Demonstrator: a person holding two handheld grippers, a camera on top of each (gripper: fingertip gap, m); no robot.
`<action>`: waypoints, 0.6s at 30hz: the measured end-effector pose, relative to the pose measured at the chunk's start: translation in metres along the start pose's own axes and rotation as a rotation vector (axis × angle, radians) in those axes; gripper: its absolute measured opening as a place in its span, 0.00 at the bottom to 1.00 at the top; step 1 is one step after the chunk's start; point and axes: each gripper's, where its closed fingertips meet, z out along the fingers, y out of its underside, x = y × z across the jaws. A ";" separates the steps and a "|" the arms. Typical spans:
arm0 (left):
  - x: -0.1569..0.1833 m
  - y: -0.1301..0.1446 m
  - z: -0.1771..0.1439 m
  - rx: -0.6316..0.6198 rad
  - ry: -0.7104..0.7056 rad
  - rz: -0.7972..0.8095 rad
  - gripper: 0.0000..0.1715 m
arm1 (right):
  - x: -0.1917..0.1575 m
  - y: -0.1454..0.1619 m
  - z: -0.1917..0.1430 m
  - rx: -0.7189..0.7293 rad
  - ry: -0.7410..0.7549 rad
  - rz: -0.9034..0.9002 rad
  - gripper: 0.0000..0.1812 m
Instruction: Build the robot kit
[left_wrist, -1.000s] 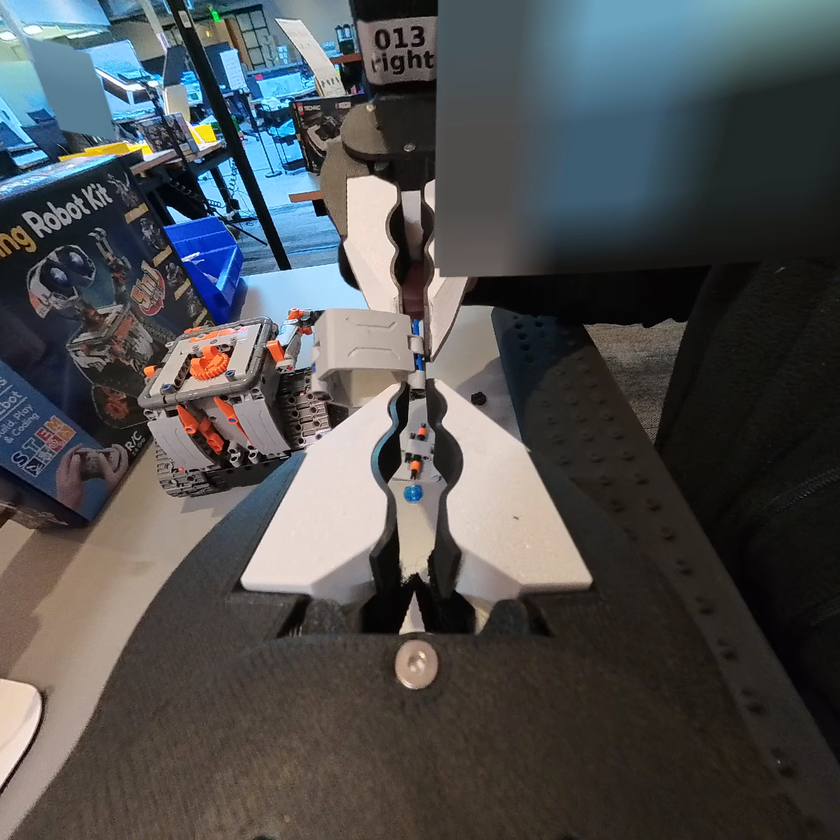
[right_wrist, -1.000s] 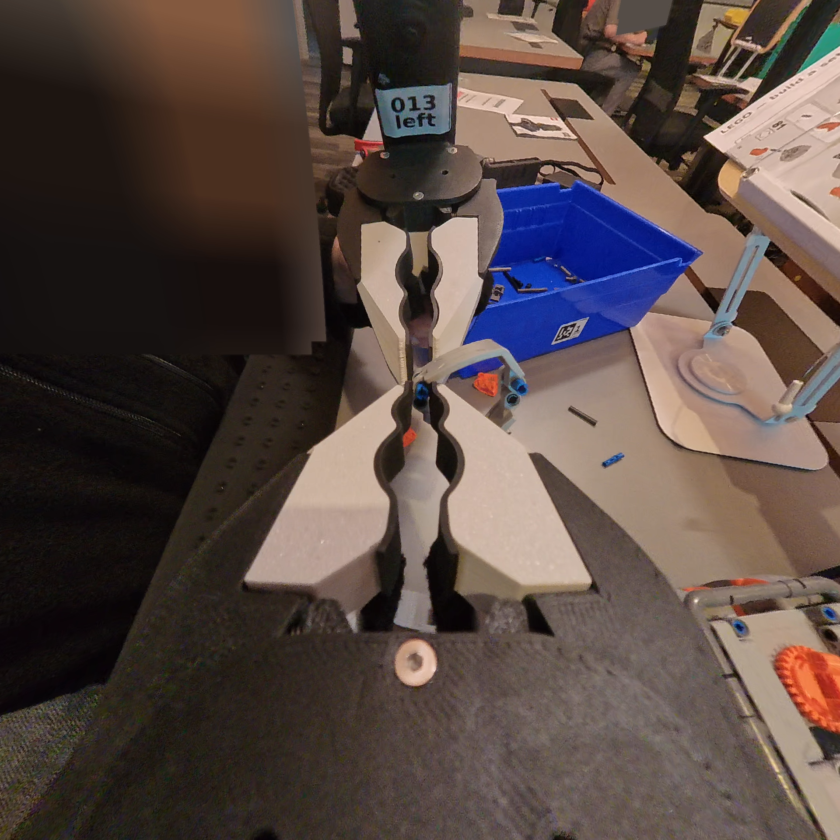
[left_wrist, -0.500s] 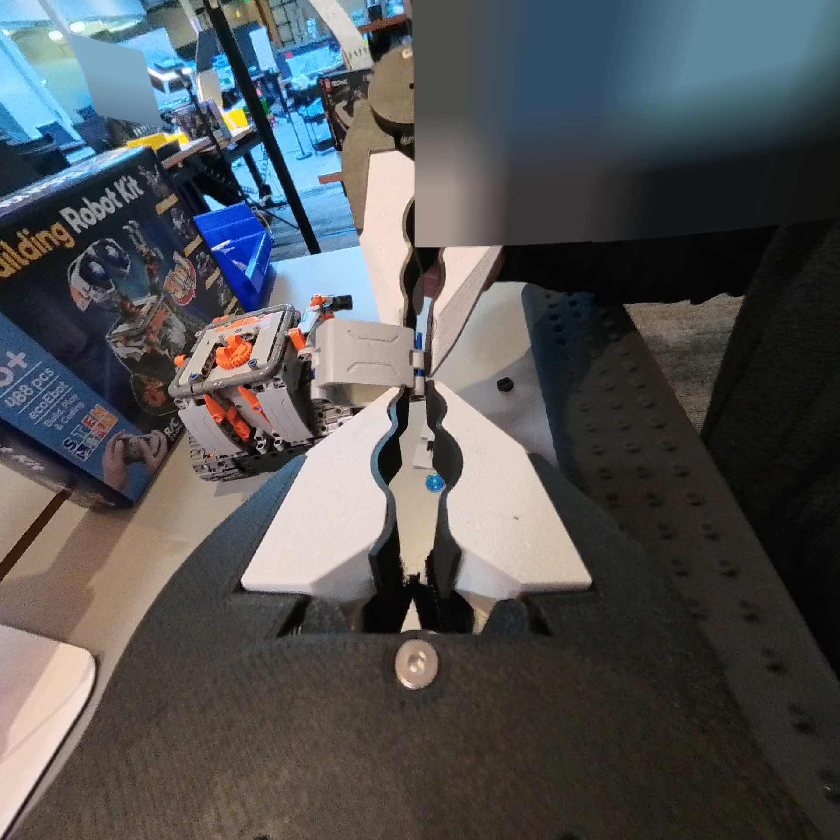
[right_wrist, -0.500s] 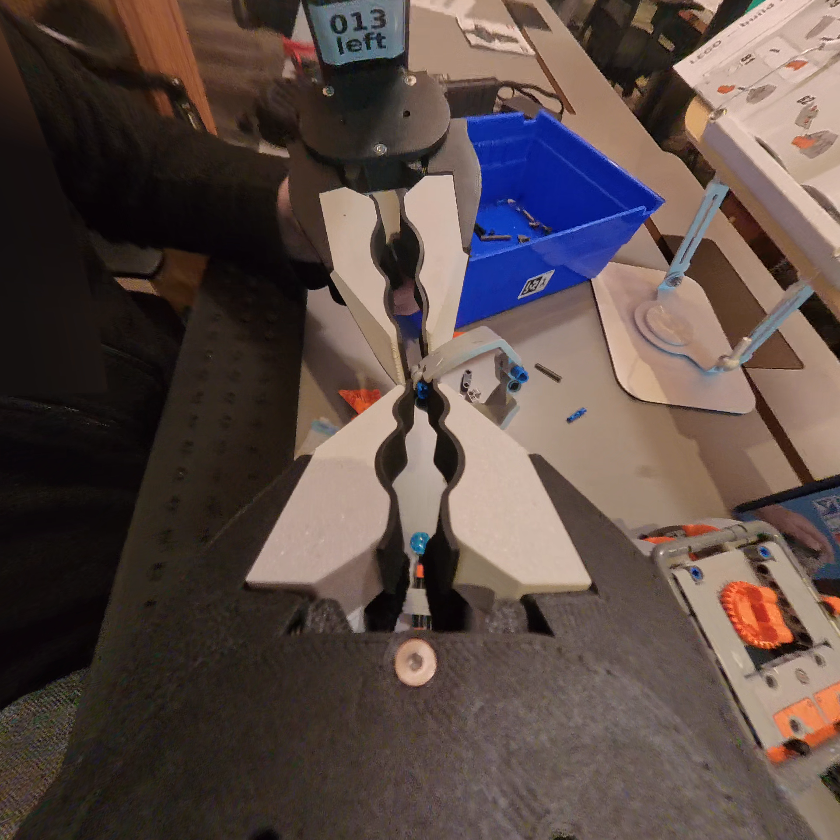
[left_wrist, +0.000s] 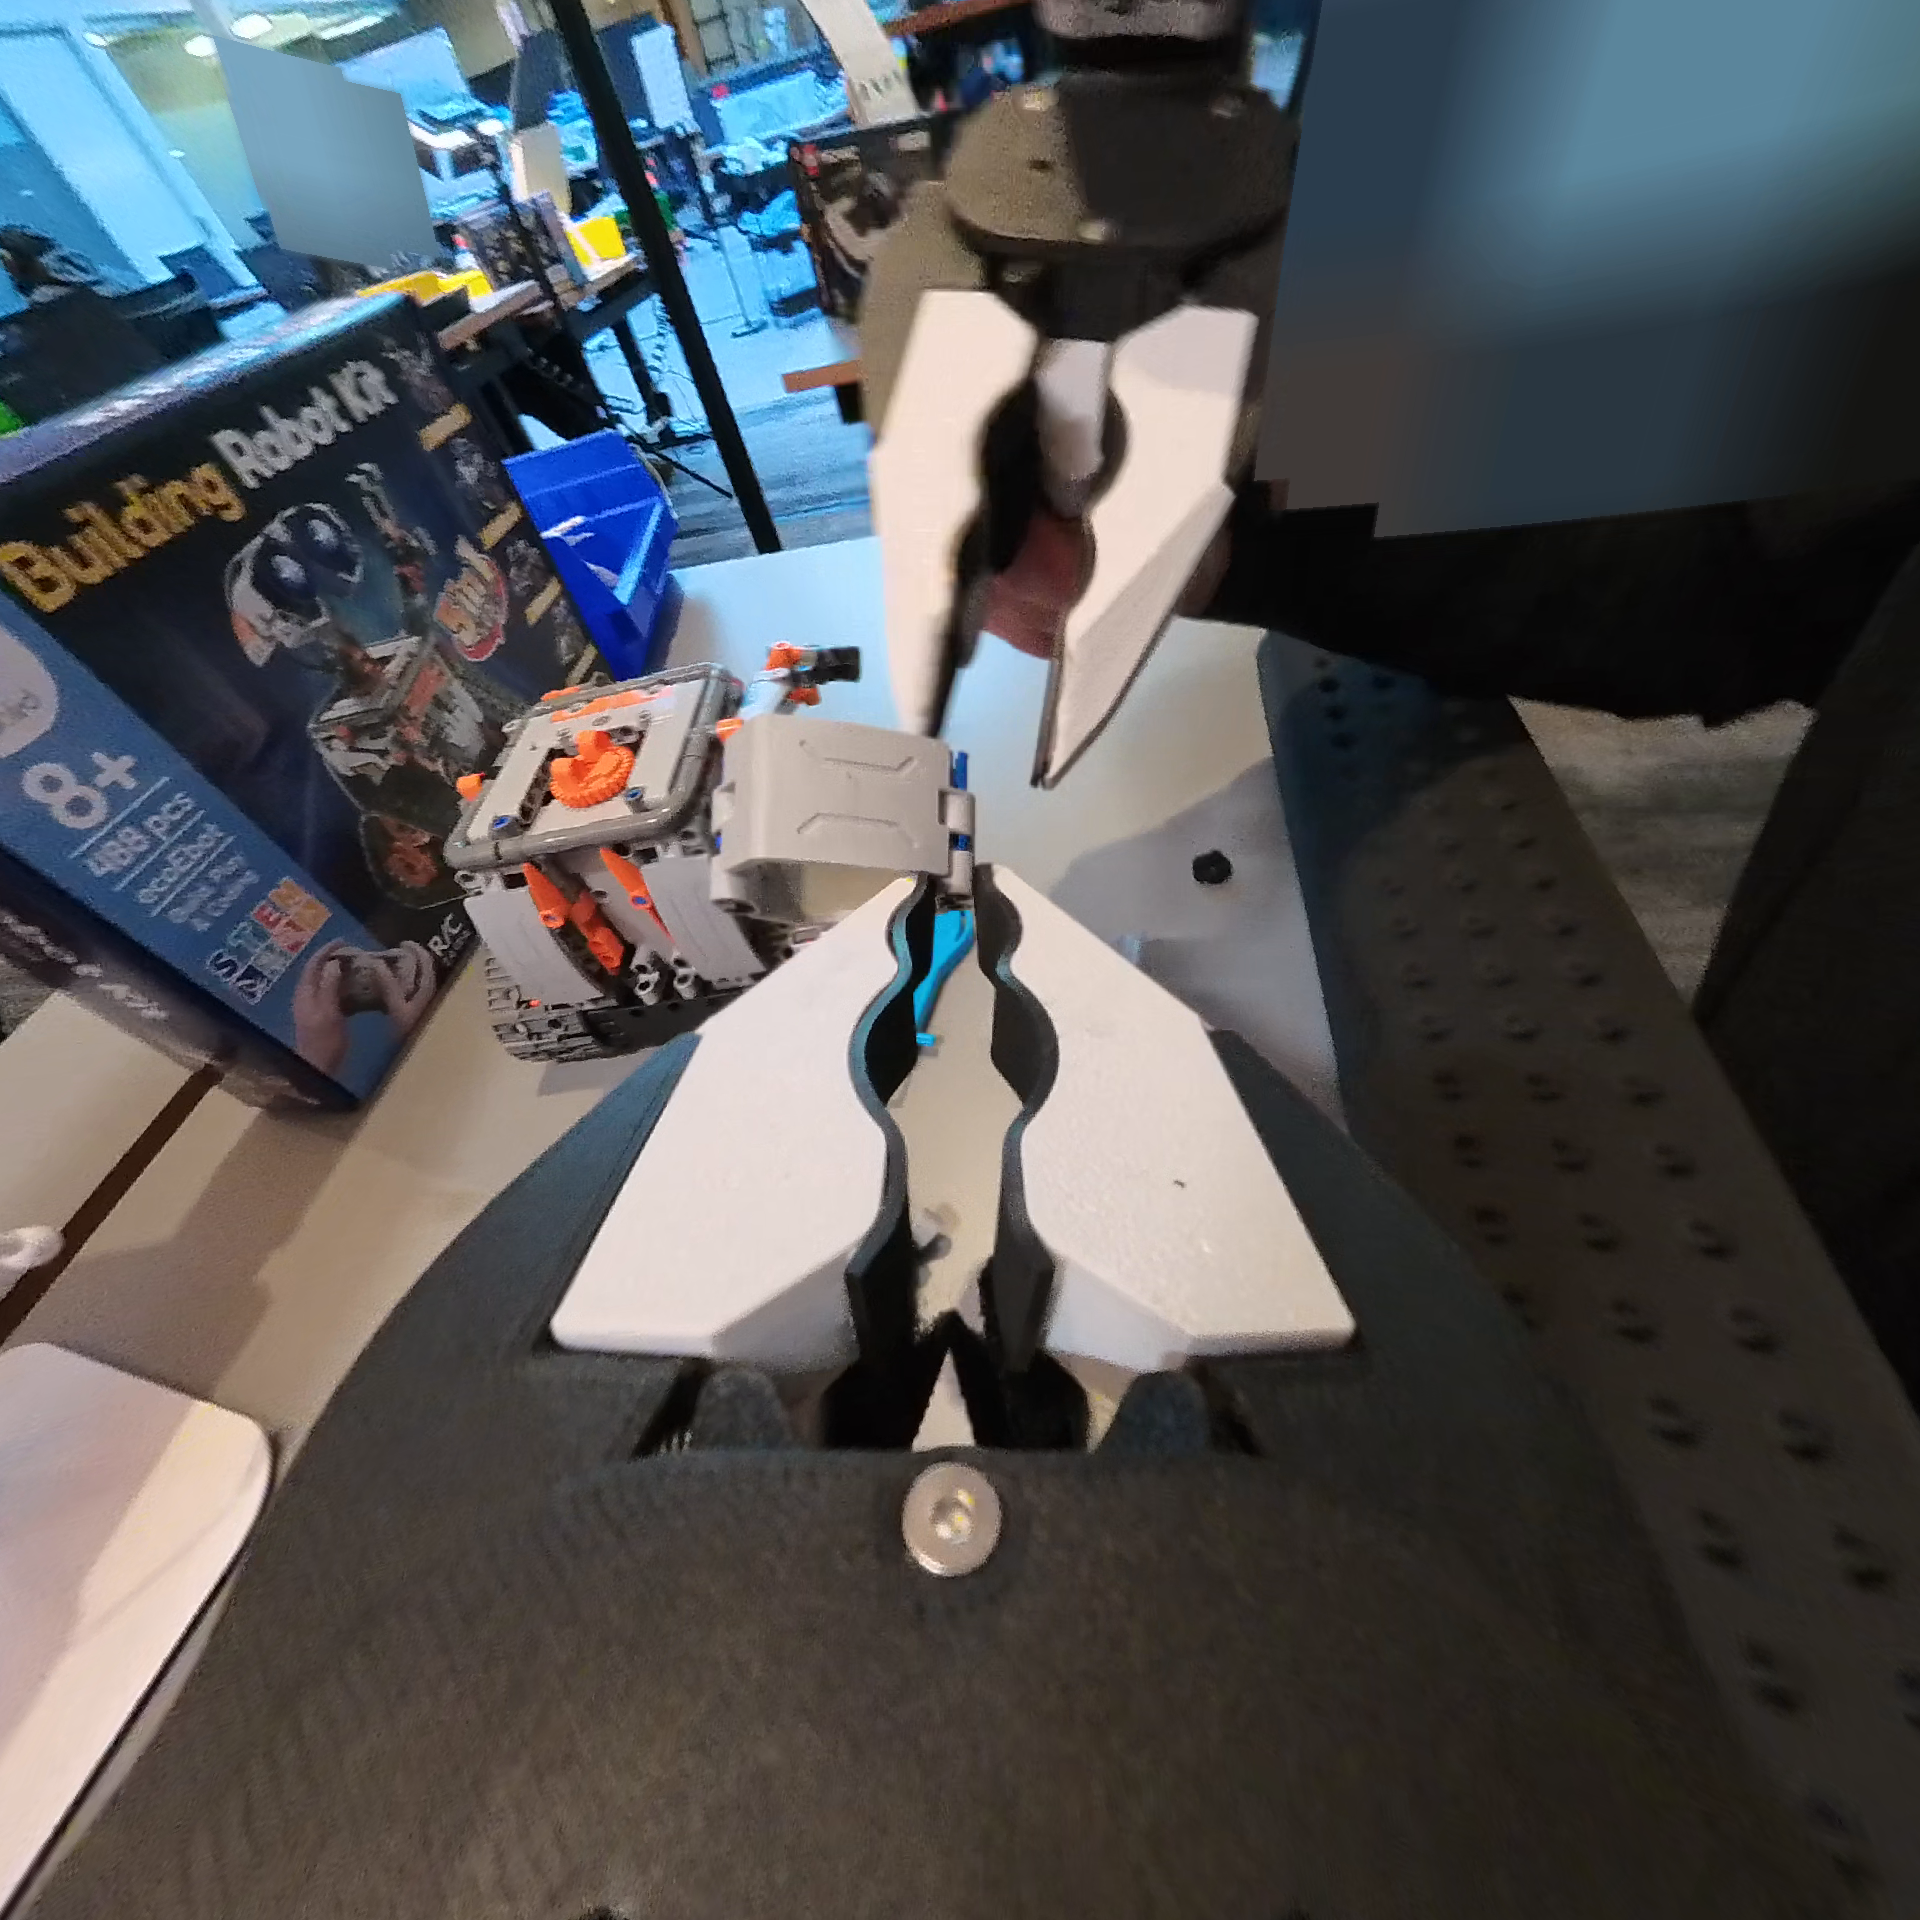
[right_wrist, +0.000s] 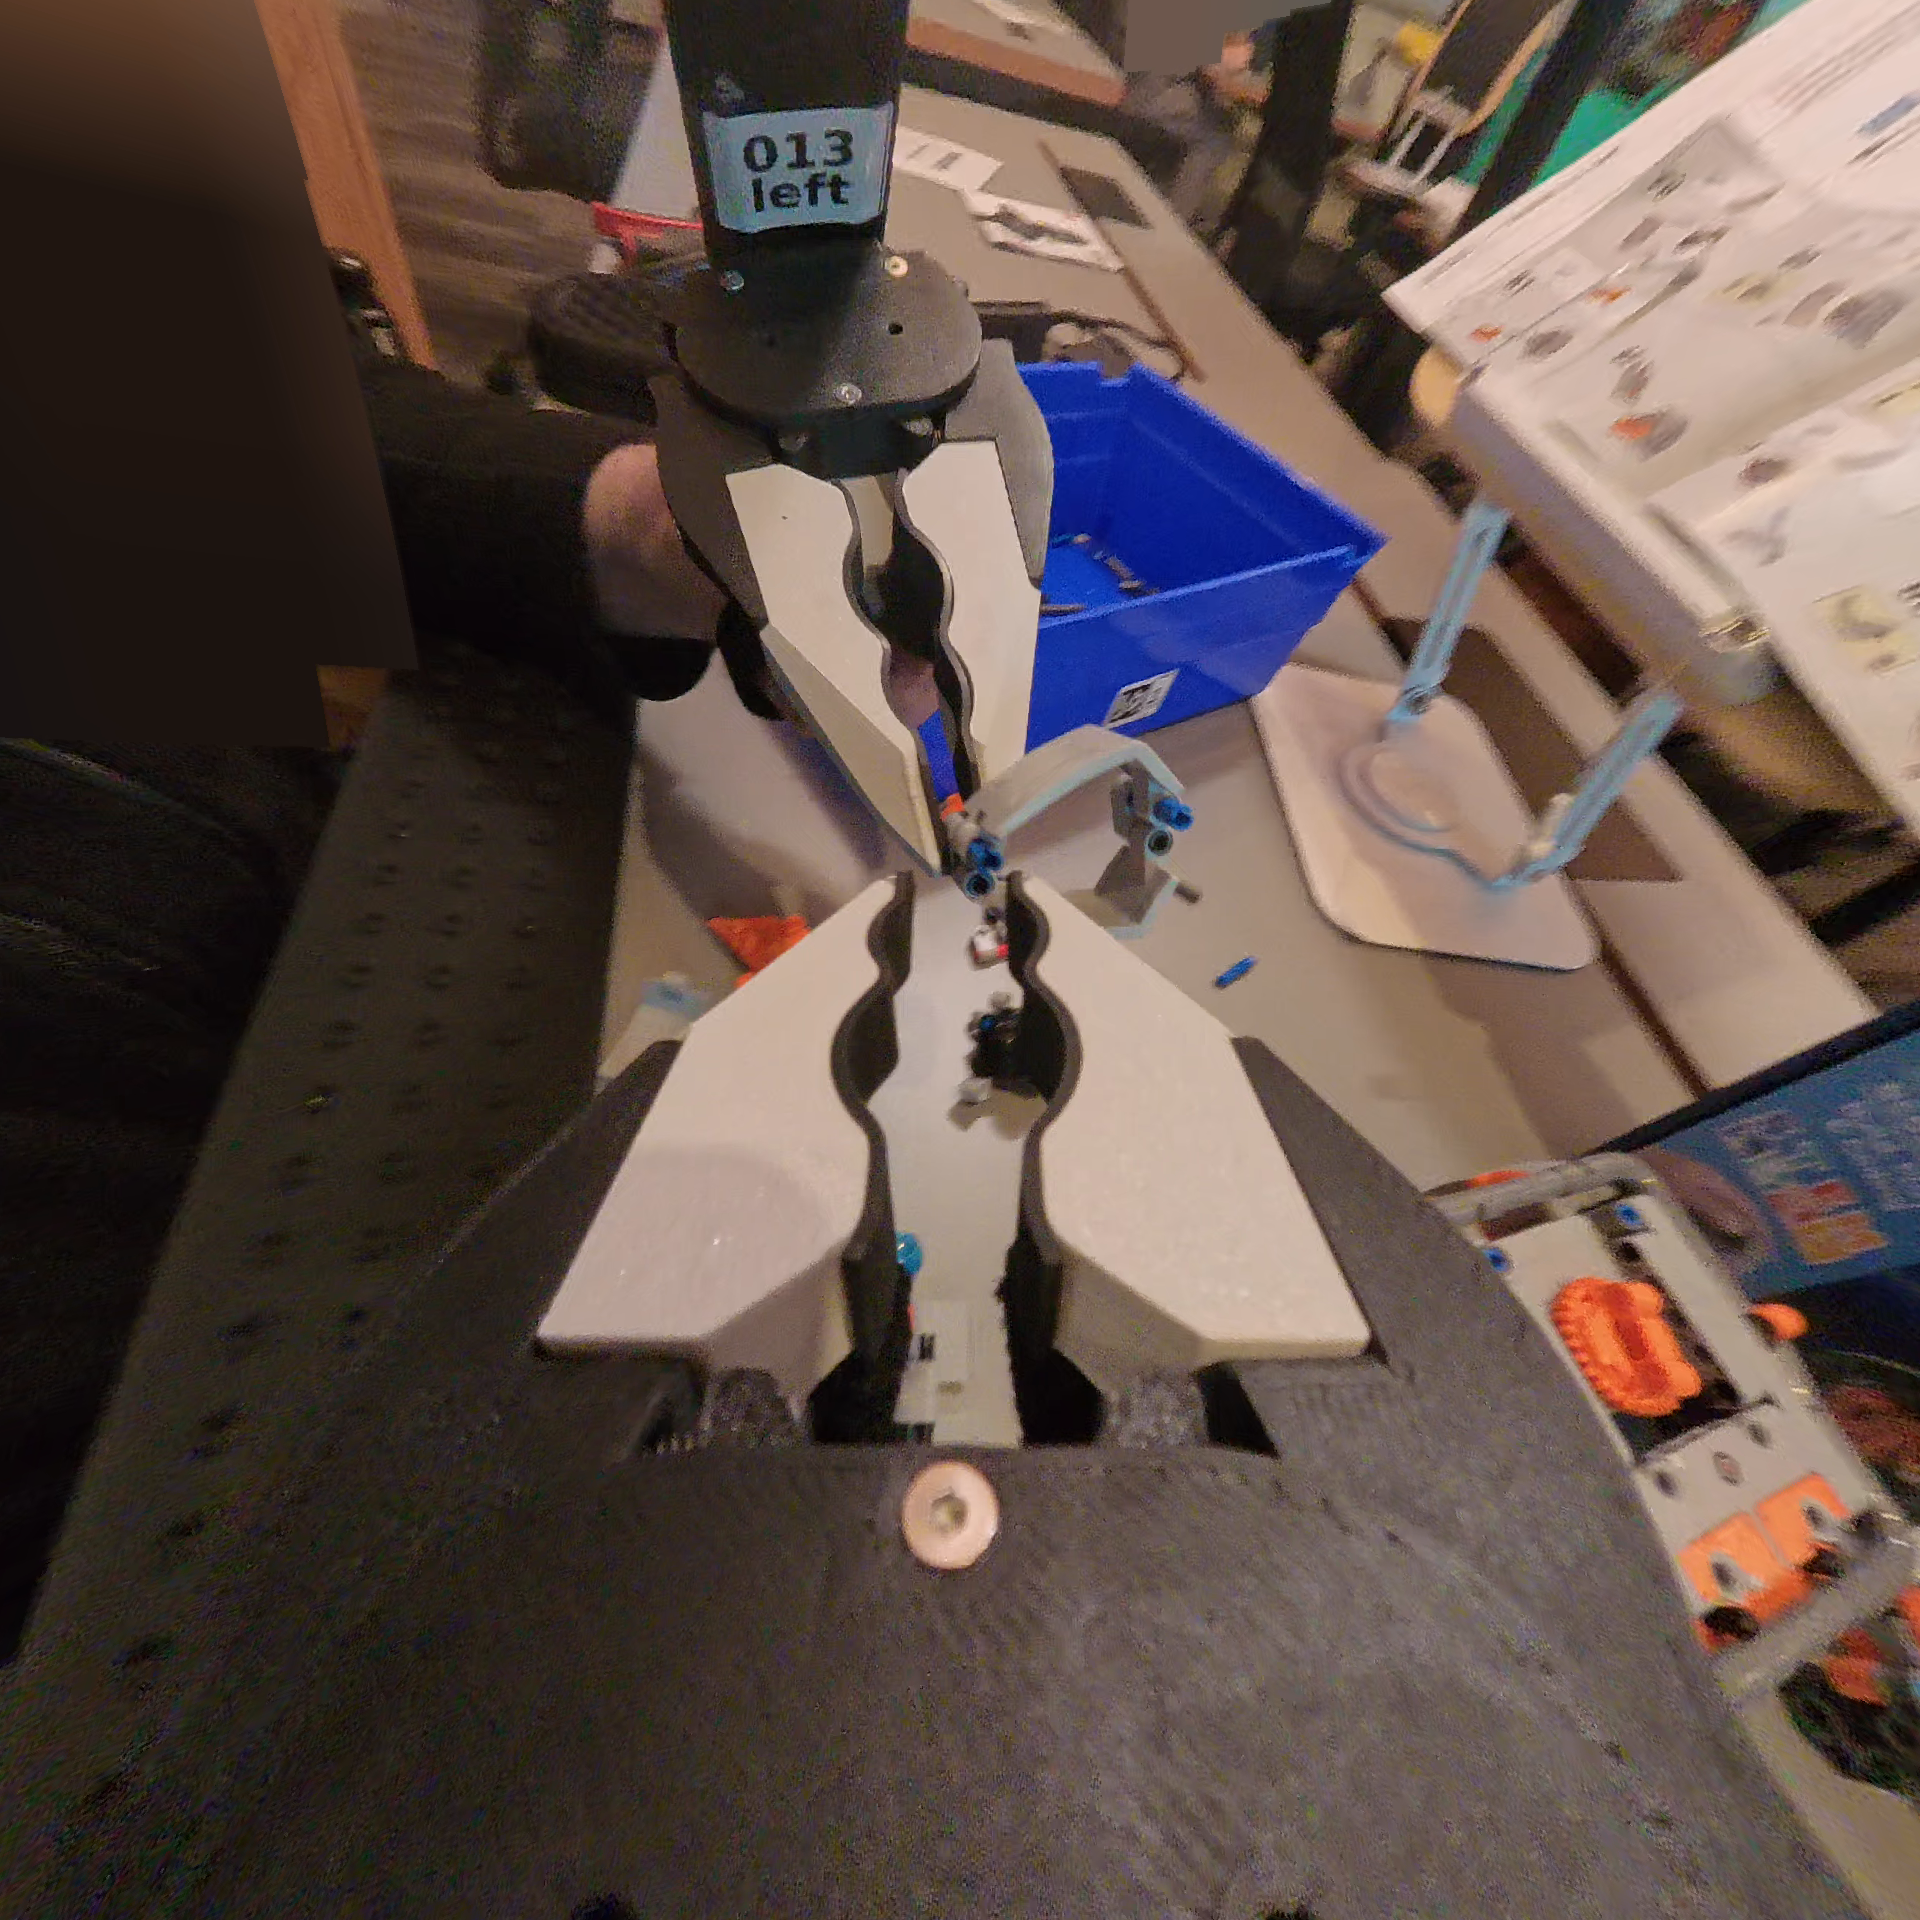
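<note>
Left gripper (left_wrist: 961, 883) clamps grey curved plastic panel (left_wrist: 836, 805); right gripper (right_wrist: 956, 883) (jaws apart) hovers nearby, apparently empty; a tilt could slip it.

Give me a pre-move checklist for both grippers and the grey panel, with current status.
1. Left gripper shut on grey panel: ok.
2. Right gripper open, off the panel: ok.
3. Deep hold: not ok, only the end with blue pins is pinched.
4. Panel lifted off table: cannot tell.
5. Table below free of loose parts: not ok, small pieces lie there.
</note>
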 end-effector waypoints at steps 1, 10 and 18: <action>-0.003 0.000 -0.001 0.009 -0.010 -0.024 0.03 | 0.002 -0.002 0.002 0.006 0.056 -0.031 0.08; -0.013 -0.013 -0.001 0.192 0.014 -0.338 0.03 | 0.022 -0.003 0.014 -0.207 0.663 -0.485 0.16; -0.017 -0.015 -0.003 0.238 0.013 -0.433 0.03 | 0.032 -0.008 0.010 -0.246 0.795 -0.500 0.27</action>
